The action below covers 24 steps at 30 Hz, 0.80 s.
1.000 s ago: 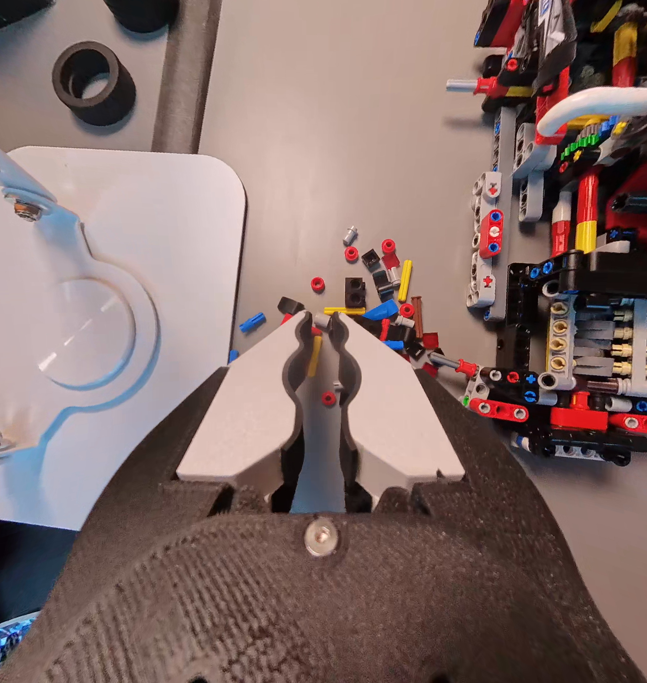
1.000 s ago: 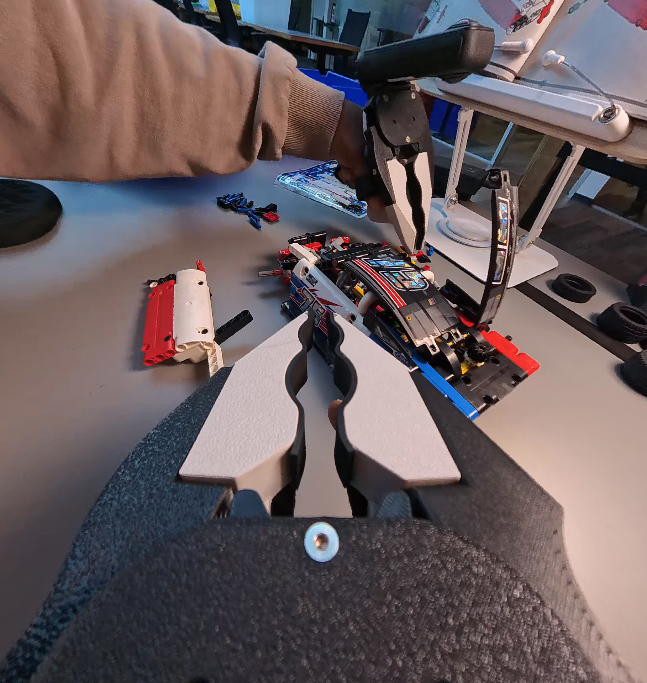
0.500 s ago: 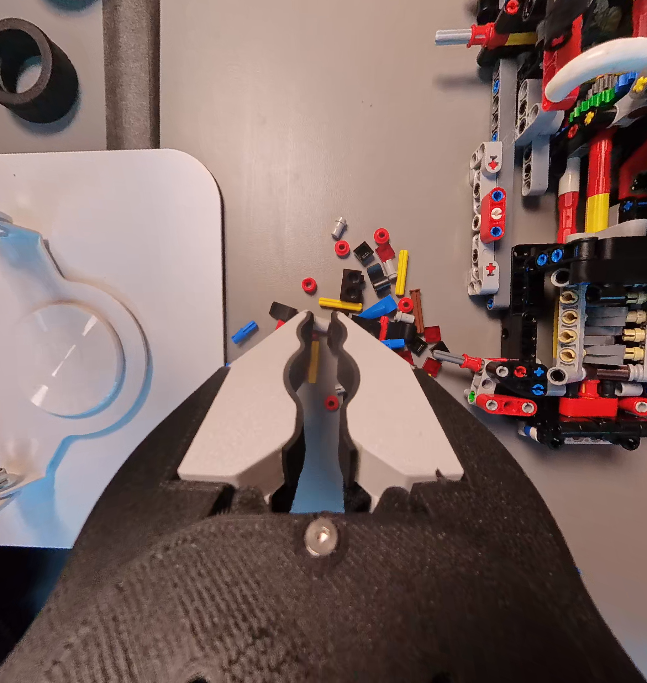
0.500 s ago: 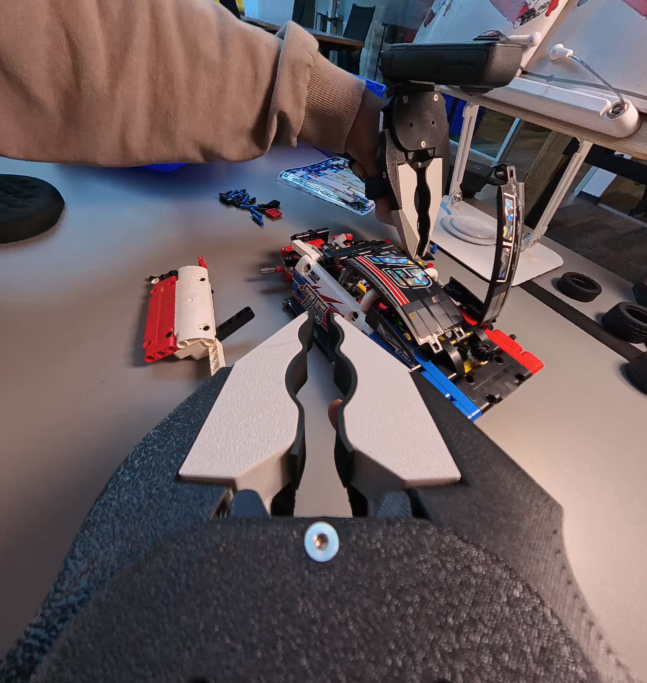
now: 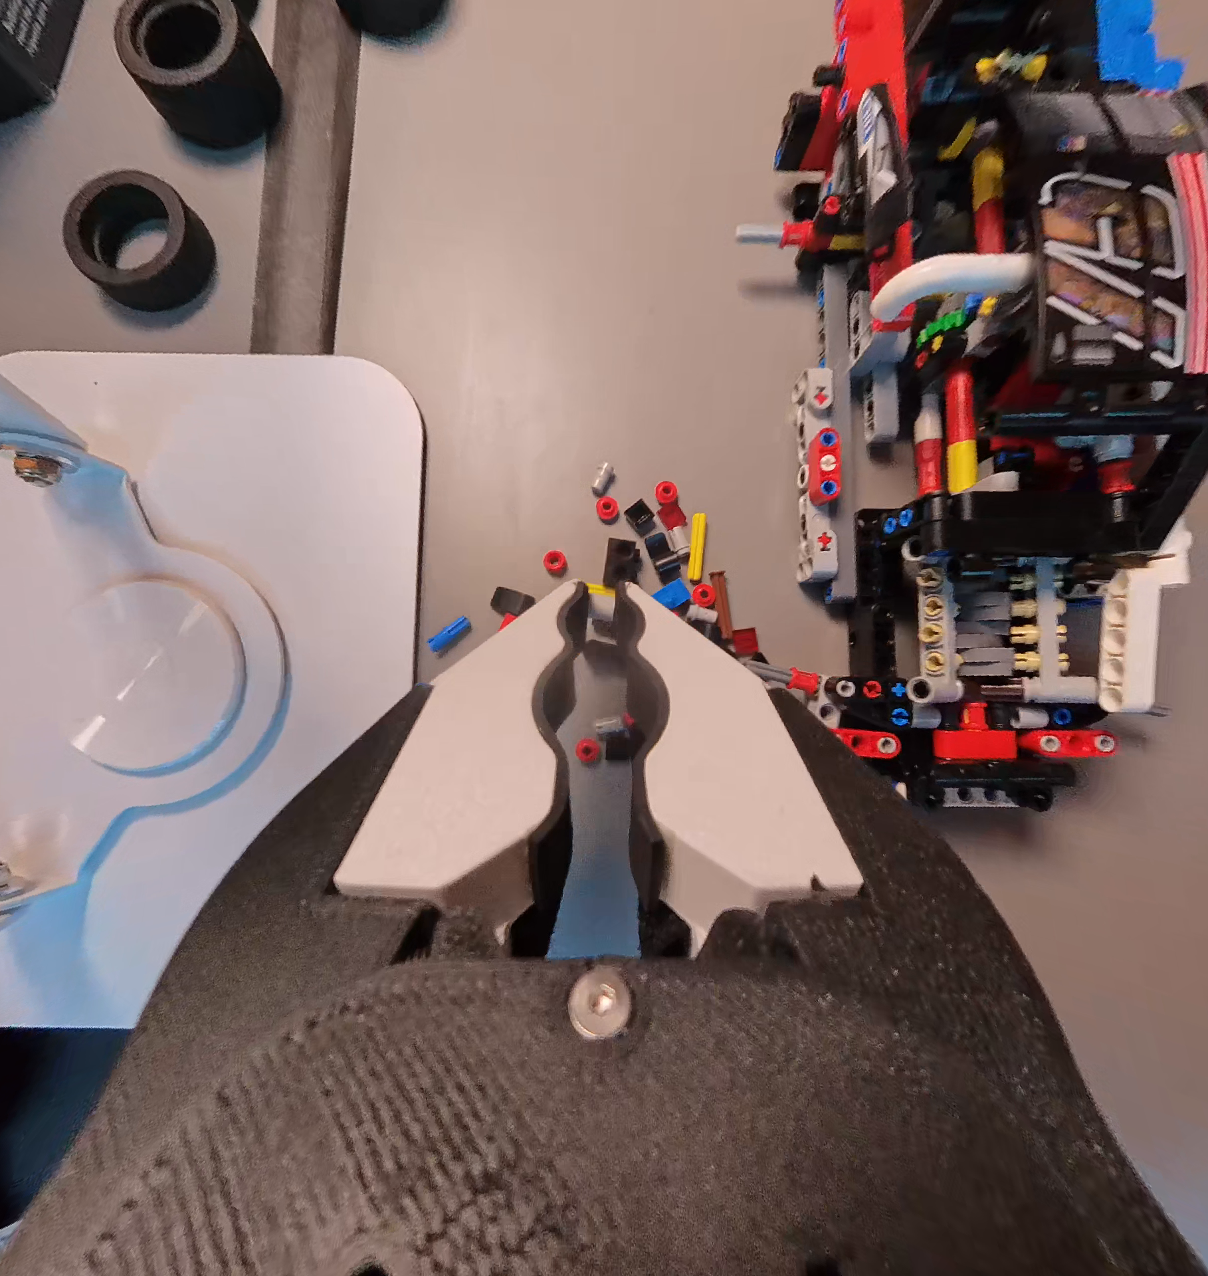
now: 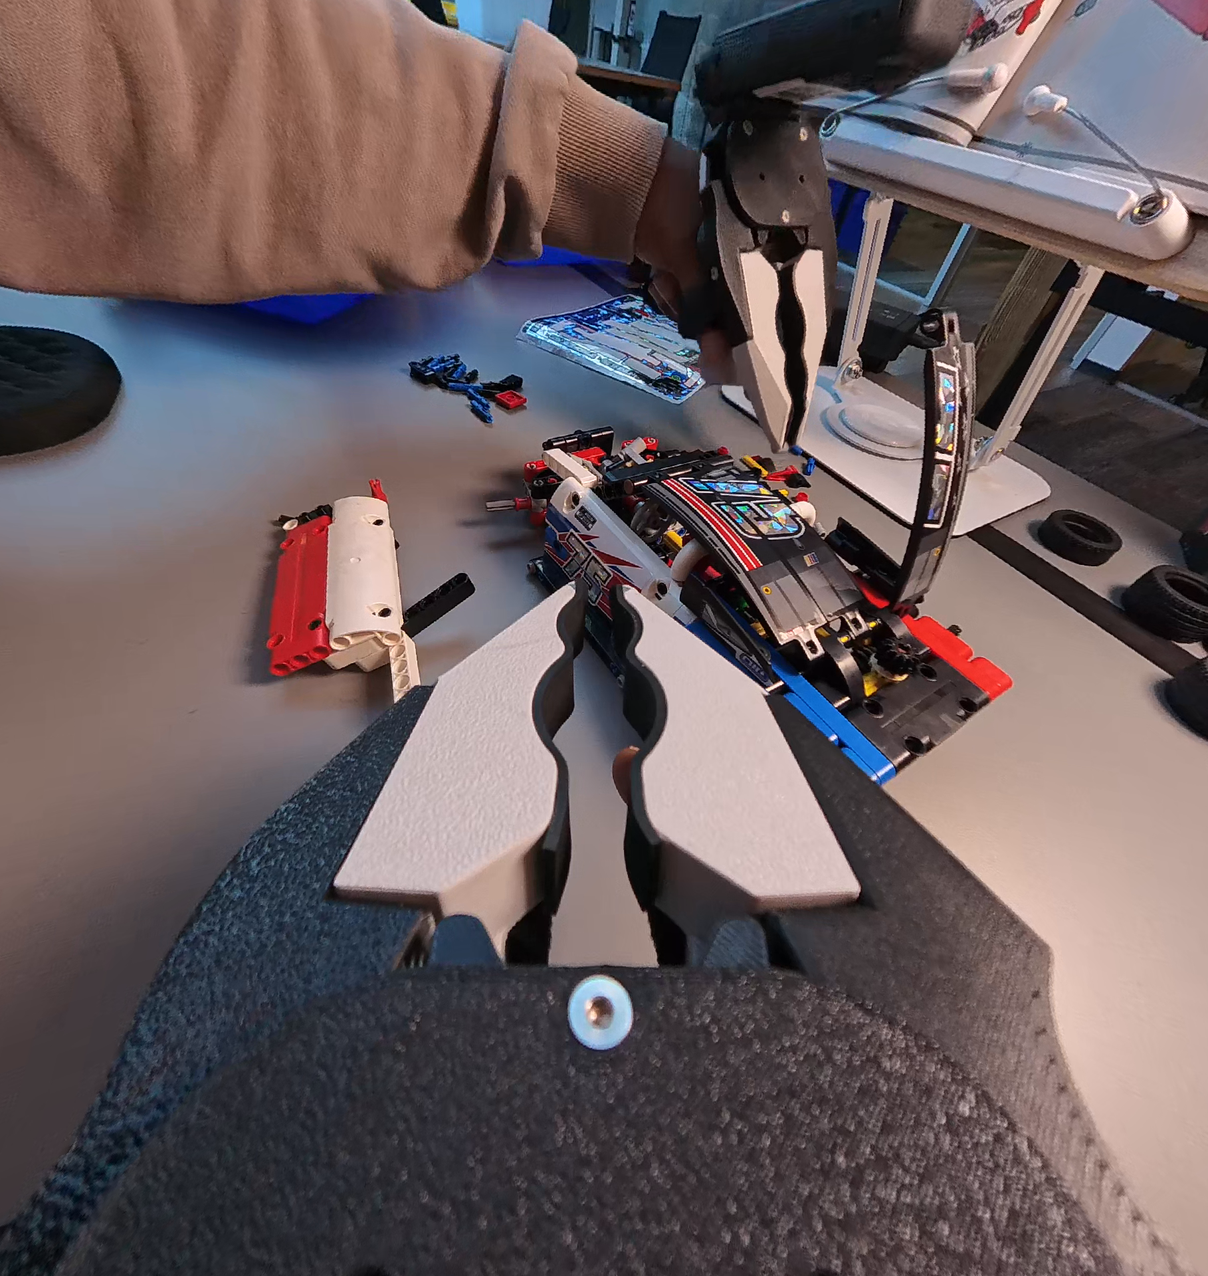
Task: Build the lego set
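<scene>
Grey worktop [image 6: 139, 690], matt, carrying a part-built lego set; chairs and further desks show dimly beyond.

Item 1: lego car [image 6: 746, 573], centre of the worktop, a black printed roof panel over a red, white and blue body, one black arched panel [image 6: 939, 456] standing upright on its right side. In the left wrist view the car [image 5: 1001, 483] lies to the right of the gripper, well apart from its tips.

Item 2: loose pieces [image 5: 663, 545], a small scatter of red, black, yellow, blue and grey parts just beyond the left gripper's tips, between the car and a white stand base [image 5: 256, 483].

Item 3: left gripper [image 5: 600, 592], held by a hand in a tan sleeve [image 6: 277, 138], pointing down over the scatter. Its tips are nearly closed on a small grey and yellow piece [image 5: 601, 599]; whether it is firmly pinched cannot be told. From the right wrist view the left gripper [image 6: 784, 431] hangs above the far side of the car, beside the stand base [image 6: 932, 476].

Item 4: right gripper [image 6: 596, 594], low over the near worktop, aimed at the car's near white flank, jaws slightly parted with nothing between them.

Item 5: red and white panel assembly [image 6: 339, 587], lying flat left of the car, a black beam [image 6: 439, 601] just beside it.

Item 6: black tyres [image 6: 1174, 607], far right. Small blue and black pieces [image 6: 466, 383] and a sticker sheet [image 6: 615, 352] lie at the far side.
</scene>
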{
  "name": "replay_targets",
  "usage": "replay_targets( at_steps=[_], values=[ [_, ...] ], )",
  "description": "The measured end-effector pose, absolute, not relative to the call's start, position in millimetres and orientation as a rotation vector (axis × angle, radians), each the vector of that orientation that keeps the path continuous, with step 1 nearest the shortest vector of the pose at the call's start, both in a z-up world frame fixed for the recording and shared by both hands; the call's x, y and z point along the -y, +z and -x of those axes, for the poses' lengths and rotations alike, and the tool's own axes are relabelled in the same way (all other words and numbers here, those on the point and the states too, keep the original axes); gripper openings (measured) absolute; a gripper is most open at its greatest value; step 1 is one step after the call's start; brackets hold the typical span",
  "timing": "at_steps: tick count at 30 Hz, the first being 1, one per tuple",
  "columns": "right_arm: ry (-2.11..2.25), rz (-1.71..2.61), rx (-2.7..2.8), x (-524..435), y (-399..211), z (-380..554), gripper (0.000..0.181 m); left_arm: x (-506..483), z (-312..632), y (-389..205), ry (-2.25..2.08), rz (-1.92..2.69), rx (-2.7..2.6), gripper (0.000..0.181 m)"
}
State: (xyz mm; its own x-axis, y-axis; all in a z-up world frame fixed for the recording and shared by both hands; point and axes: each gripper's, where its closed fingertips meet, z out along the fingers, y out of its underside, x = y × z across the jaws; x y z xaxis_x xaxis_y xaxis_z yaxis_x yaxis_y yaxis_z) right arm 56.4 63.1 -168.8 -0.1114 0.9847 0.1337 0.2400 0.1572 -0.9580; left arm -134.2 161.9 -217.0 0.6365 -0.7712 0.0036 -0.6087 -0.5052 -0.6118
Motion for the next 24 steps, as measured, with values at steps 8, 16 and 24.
replay_targets(
  at_steps=[8, 16, 24],
  values=[
    [1.030, 1.211, 1.534, -59.9, -166.1, -56.3, 0.004, -85.4, 66.7, -137.1, -0.539, 1.918, -1.062, 0.005],
    [0.989, 1.178, 1.765, -27.8, -191.1, -57.0, 0.008, 46.2, -3.2, -168.6, -0.637, 1.902, -1.065, 0.006],
    [0.830, 1.173, 2.037, 2.4, -228.2, -55.4, 0.028, 105.2, -28.2, -230.3, -0.474, 1.984, -1.103, 0.006]
  ],
)
